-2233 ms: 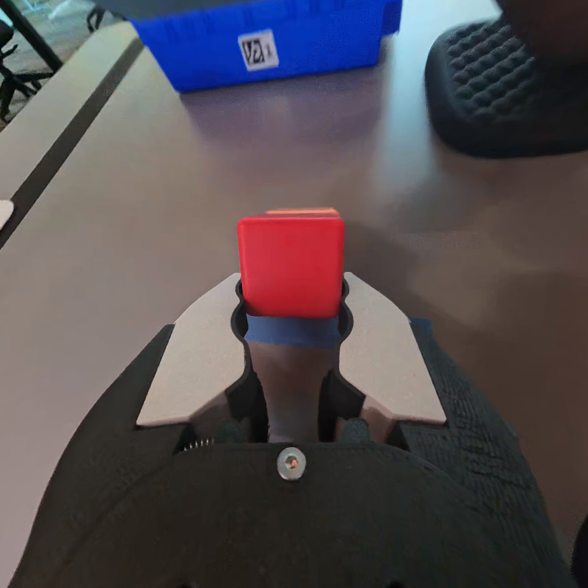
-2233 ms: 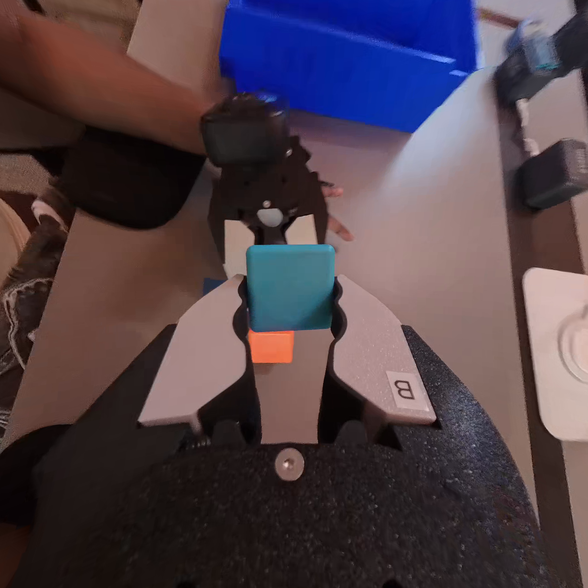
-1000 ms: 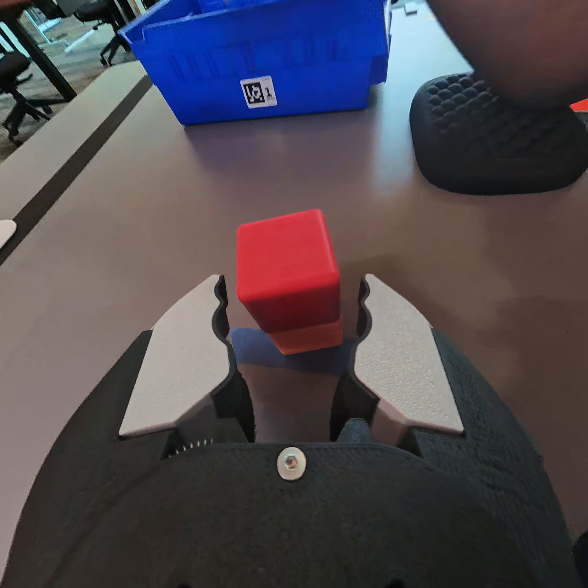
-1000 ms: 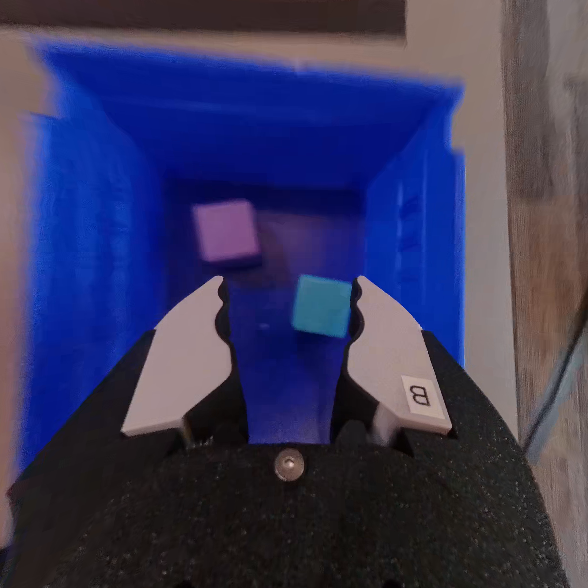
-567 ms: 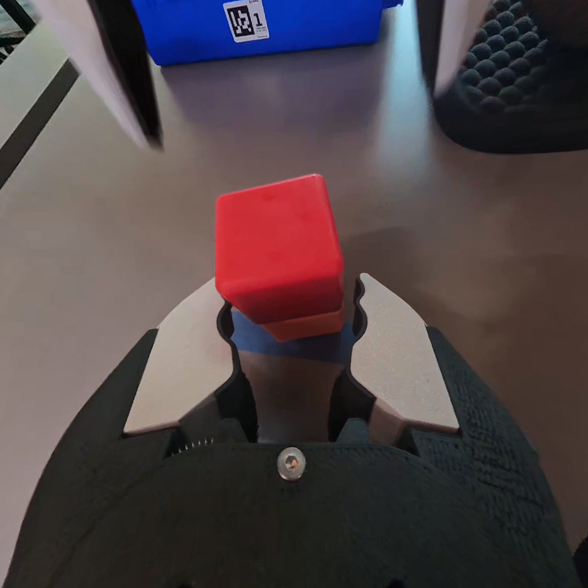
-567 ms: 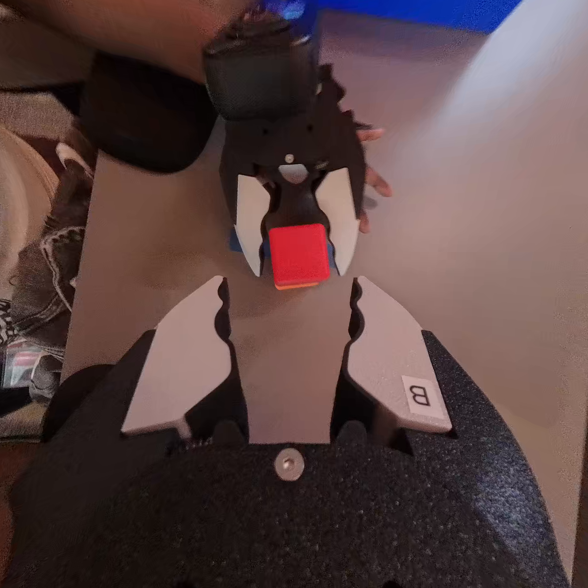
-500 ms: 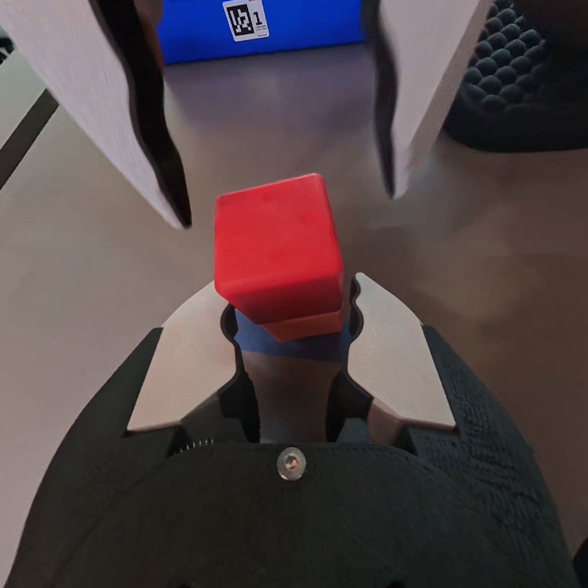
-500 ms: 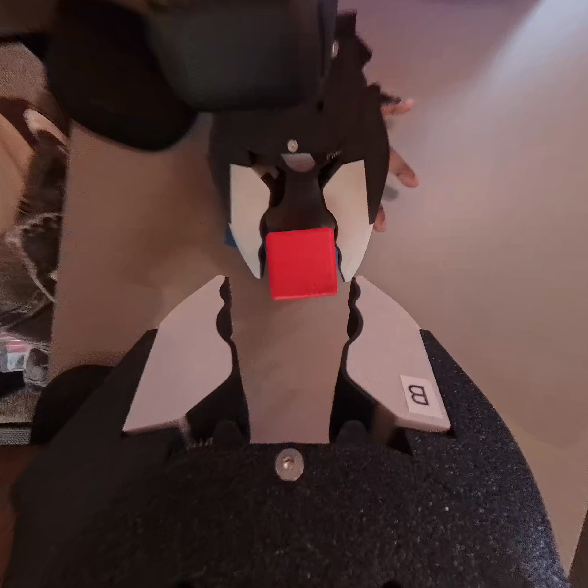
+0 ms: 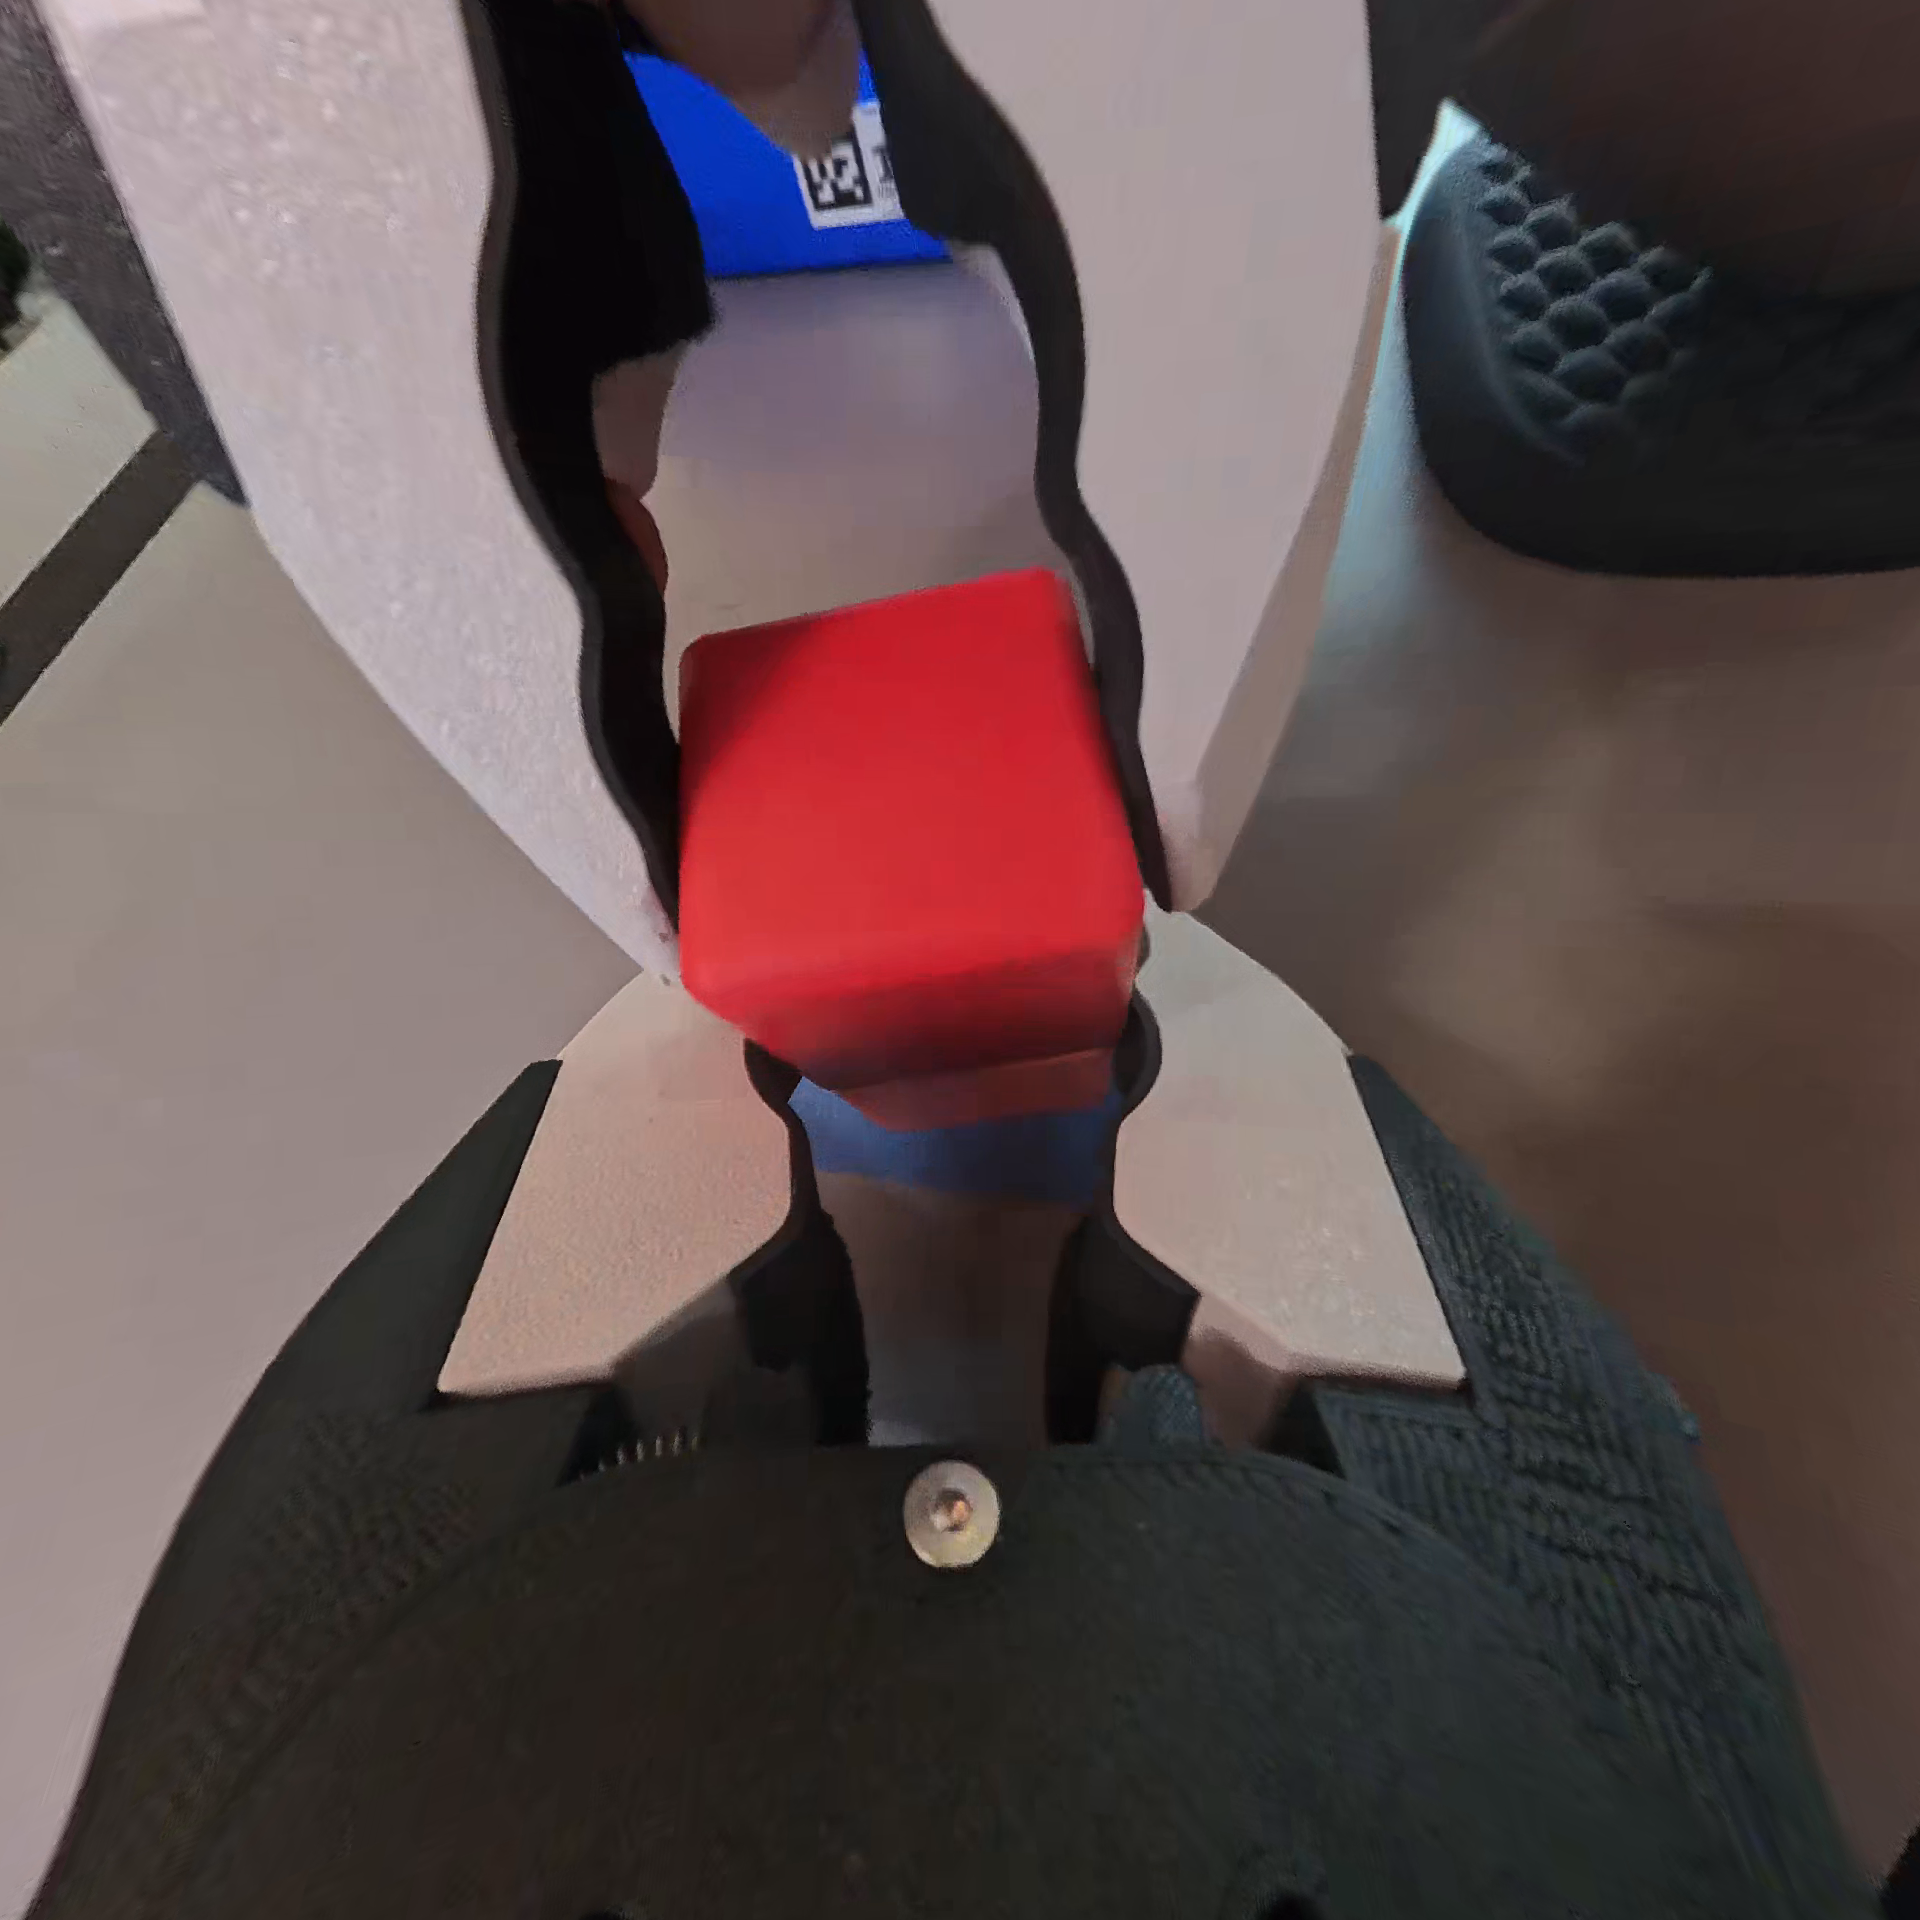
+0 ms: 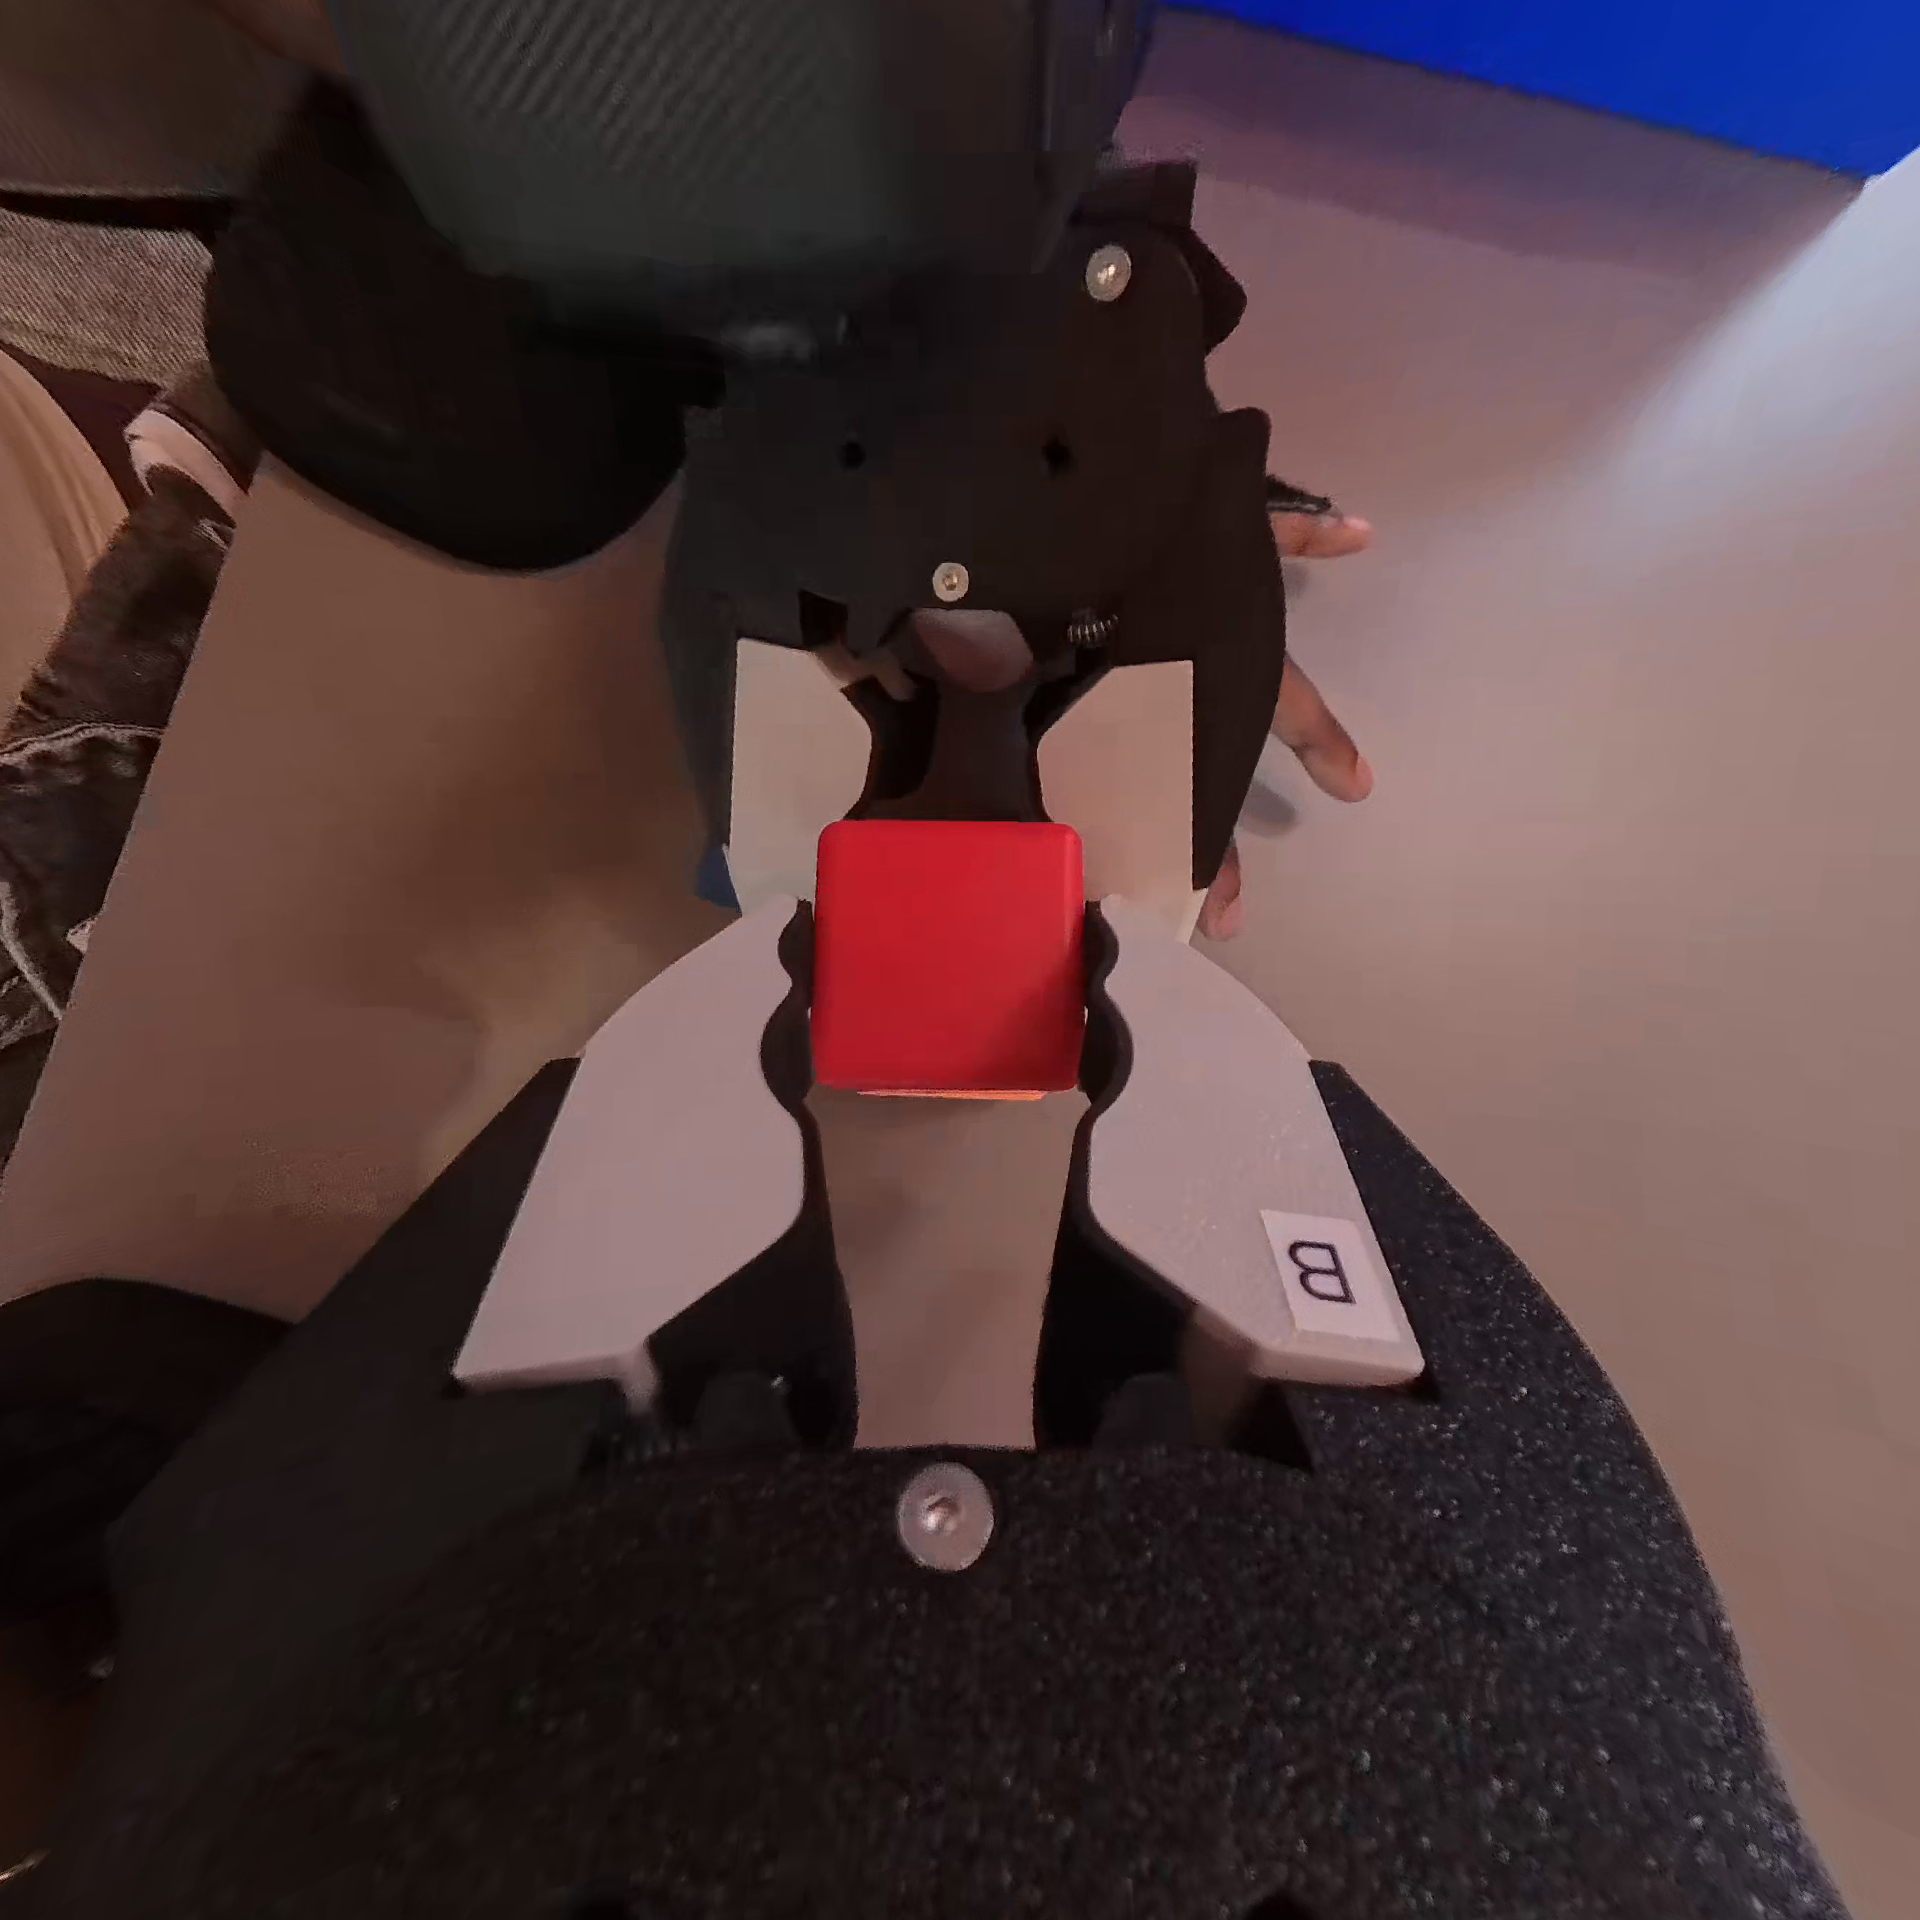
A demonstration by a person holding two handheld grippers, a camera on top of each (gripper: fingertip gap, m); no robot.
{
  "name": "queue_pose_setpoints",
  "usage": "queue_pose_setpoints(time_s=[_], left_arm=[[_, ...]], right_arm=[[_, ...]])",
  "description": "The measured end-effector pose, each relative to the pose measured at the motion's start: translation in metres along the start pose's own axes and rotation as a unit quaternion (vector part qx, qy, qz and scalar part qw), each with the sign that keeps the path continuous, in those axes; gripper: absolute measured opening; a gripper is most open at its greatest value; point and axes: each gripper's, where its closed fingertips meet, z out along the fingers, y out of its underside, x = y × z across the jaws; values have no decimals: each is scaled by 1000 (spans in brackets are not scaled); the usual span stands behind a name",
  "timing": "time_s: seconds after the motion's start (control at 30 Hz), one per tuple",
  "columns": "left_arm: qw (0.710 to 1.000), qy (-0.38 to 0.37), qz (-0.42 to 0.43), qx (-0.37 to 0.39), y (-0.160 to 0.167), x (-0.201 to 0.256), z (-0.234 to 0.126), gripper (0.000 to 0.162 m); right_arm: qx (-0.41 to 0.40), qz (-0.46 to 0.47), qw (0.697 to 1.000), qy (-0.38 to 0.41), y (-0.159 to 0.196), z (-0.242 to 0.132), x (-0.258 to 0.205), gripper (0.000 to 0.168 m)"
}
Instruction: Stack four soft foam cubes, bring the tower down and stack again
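The red cube [image 10: 948,954] sits on top of an orange cube [image 9: 982,1089], which rests on a blue patch [image 9: 951,1155] on the grey surface [image 9: 260,883]. The right gripper [image 10: 943,940] has its fingers [image 10: 681,1122] pressed against the red cube's two sides, pinching it. The left gripper [image 9: 951,1049], facing it from the opposite side, pinches the orange cube below. A blue bin [image 9: 753,208] stands behind, a black textured pad [image 9: 1662,395] near it.
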Motion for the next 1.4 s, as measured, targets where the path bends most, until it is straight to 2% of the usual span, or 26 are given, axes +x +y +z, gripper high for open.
queue_pose_setpoints(time_s=[0.23,0.37,0.43,0.47,0.57,0.73,0.83,0.9,0.97,1.07,1.13,1.23,1.4], left_arm=[[999,12,-23,-28,6,2,3,58],[999,20,-36,-19,4,2,0,57],[999,22,-25,-43,13,3,0,56],[997,16,-6,-78,26,2,0,57],[997,15,4,-73,24,2,0,56],[998,19,5,-65,22,3,0,56],[998,18,6,-66,22,3,0,56],[998,17,8,-67,23,3,0,56],[997,14,13,-71,24,3,1,57],[997,10,21,-75,24,3,3,58],[997,12,20,-75,24,4,3,58],[997,12,22,-75,24,4,3,59],[997,11,23,-74,24,4,3,60]], right_arm=[[5,2,1000,-13,8,0,0,49],[12,8,1000,-16,9,-2,1,49],[13,14,1000,-18,12,-4,2,49],[16,21,1000,-15,14,-7,4,49],[46,43,998,-5,16,-26,9,49],[46,57,997,37,23,-53,15,49],[29,77,992,97,35,-83,21,49],[6,111,981,160,54,-116,24,49],[-12,162,958,237,80,-158,23,49],[-47,275,896,345,138,-220,3,49],[-70,358,851,379,182,-245,-18,49],[-85,445,815,361,235,-247,-39,49],[-86,502,815,275,289,-208,-33,49]])
